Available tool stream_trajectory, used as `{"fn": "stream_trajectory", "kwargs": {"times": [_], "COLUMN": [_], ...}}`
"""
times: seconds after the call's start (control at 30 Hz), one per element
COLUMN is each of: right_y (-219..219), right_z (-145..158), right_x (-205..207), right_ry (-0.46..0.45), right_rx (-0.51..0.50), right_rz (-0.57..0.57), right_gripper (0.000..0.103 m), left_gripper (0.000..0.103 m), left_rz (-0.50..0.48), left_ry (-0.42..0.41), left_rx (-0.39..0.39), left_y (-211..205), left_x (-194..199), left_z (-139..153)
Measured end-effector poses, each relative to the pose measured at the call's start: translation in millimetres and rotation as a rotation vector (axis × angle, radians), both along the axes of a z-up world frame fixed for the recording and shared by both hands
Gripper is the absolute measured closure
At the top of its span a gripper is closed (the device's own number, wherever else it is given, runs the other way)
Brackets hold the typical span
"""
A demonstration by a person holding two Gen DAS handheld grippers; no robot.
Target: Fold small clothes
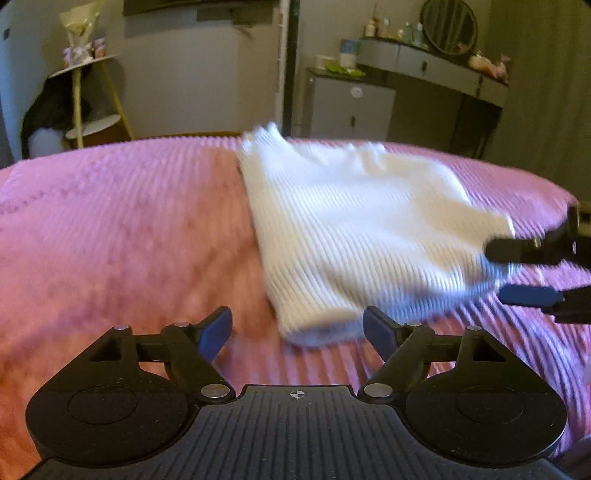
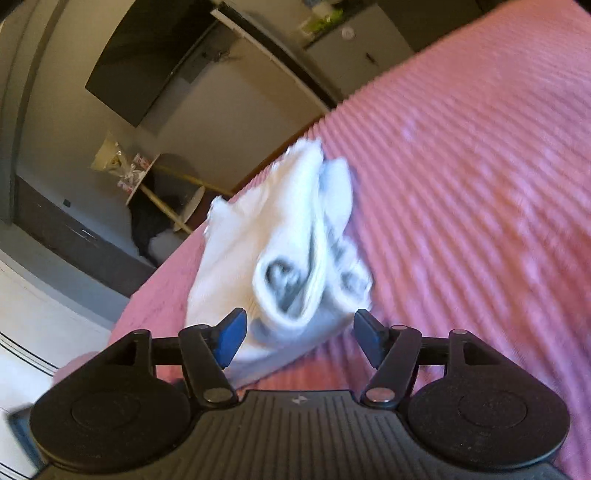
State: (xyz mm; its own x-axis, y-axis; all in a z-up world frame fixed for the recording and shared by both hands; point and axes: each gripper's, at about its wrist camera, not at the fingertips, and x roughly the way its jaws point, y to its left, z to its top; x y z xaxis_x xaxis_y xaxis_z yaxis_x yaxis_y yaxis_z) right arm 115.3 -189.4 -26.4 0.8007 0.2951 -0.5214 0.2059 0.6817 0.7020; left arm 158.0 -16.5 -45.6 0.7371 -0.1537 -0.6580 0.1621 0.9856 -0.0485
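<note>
A white ribbed knit garment point(image 1: 354, 225) lies folded on the pink bedspread point(image 1: 110, 229). My left gripper point(image 1: 297, 330) is open, its blue pads either side of the garment's near corner, just above the bed. My right gripper point(image 1: 517, 271) shows at the right edge of the left wrist view, open at the garment's right corner. In the right wrist view the garment point(image 2: 280, 243) lies bunched and blurred in front of my open right gripper point(image 2: 299, 336), its near edge between the pads.
Pink ribbed bedspread point(image 2: 480, 206) covers the bed. Beyond the far edge stand a small round shelf stand point(image 1: 92, 99), a grey cabinet point(image 1: 351, 107) and a dressing table with round mirror point(image 1: 447, 26).
</note>
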Motion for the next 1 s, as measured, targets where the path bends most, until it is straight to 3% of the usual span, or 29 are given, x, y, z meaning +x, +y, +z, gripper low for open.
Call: {"fn": "stream_trajectory", "kwargs": {"times": [0.1, 0.17, 0.2, 0.23, 0.3, 0.4, 0.47, 0.53, 0.67, 0.77, 0.83, 0.93, 1.0], "right_y": [2.5, 2.4, 1.4, 0.9, -1.2, -1.4, 3.9, 14.7, 30.5, 49.5, 50.4, 46.9, 51.7], "right_z": [-3.9, -6.9, -8.2, -9.4, -11.9, -12.2, -6.3, 8.4, 25.9, 14.2, 15.6, 29.8, 40.9], "right_x": [7.4, 11.3, 13.7, 18.0, 27.2, 39.1, 43.9, 45.1, 44.8, 54.5, 48.1, 33.5, 22.6], "right_ry": [-0.016, -0.022, -0.021, -0.021, -0.018, -0.010, -0.018, -0.046, -0.090, -0.003, -0.014, -0.044, -0.094], "right_rx": [0.073, 0.098, 0.110, 0.125, 0.150, 0.125, 0.042, -0.104, -0.327, -0.598, -0.619, -0.609, -0.682], "right_rz": [-0.021, -0.048, -0.063, -0.074, -0.099, -0.124, -0.109, -0.067, -0.038, 0.004, -0.026, -0.102, -0.132], "right_gripper": [0.039, 0.039, 0.042, 0.053, 0.062, 0.063, 0.079, 0.081, 0.081, 0.070, 0.057, 0.057, 0.057], "left_gripper": [0.025, 0.025, 0.025, 0.026, 0.032, 0.036, 0.042, 0.049, 0.053, 0.047, 0.038, 0.032, 0.032], "left_rz": [0.030, 0.065, 0.086, 0.100, 0.116, 0.113, 0.112, 0.121, 0.132, 0.134, 0.134, 0.117, 0.121], "left_ry": [0.012, -0.011, -0.019, -0.027, -0.035, -0.039, -0.043, -0.039, -0.002, 0.034, 0.027, -0.037, -0.077], "left_rx": [0.042, 0.020, -0.005, -0.027, -0.056, -0.073, -0.096, -0.155, -0.221, -0.218, -0.171, -0.071, -0.054], "left_y": [-4.6, -0.6, 2.1, 4.9, 10.0, 12.8, 15.2, 24.0, 37.4, 41.6, 40.9, 34.9, 31.3], "left_x": [0.3, 0.8, 1.6, 2.5, 4.9, 4.0, 3.8, 1.9, 4.3, 1.1, -5.6, -16.3, -22.4], "left_z": [-13.5, -10.2, -7.4, -5.8, -9.0, -17.3, -15.7, -13.9, -10.5, -3.8, 2.3, 12.1, 19.1]}}
